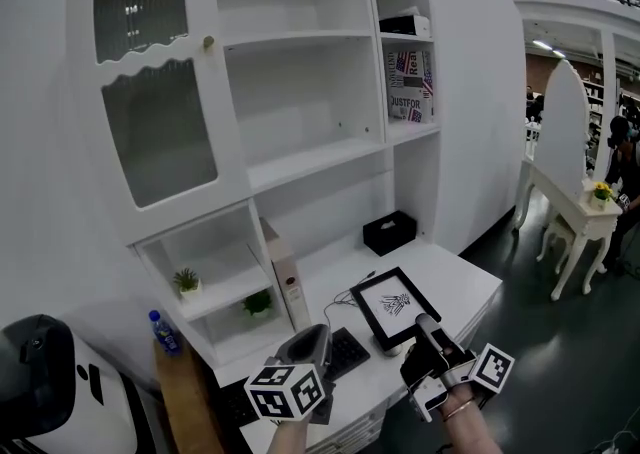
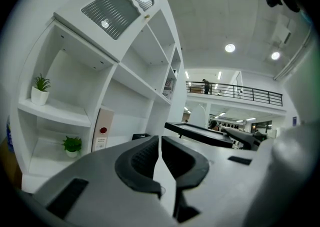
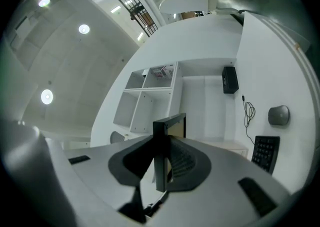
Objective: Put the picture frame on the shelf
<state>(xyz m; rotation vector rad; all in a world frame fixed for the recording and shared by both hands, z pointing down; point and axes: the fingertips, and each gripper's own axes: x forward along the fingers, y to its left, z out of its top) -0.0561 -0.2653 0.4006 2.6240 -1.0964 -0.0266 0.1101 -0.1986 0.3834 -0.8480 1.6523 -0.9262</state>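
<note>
A black picture frame [image 1: 393, 307] with a white mat and a small dark drawing hangs tilted over the white desk [image 1: 465, 277]. My right gripper [image 1: 422, 328] is shut on its near lower edge. In the right gripper view the frame [image 3: 169, 130] stands edge-on between the pads. The left gripper [image 1: 313, 335] hovers to its left over the desk, jaws together and nothing held. From the left gripper [image 2: 160, 147] view, the frame [image 2: 207, 133] shows to the right. The white shelf unit [image 1: 312, 164] rises behind the desk, its middle bays bare.
On the desk lie a black keyboard [image 1: 349, 351] and a black box [image 1: 389, 232]; a binder [image 1: 286, 280] leans on the divider. Small plants [image 1: 186, 283] sit in the lower left cubbies, books [image 1: 410, 84] at upper right. A white dressing table [image 1: 580, 217] stands far right.
</note>
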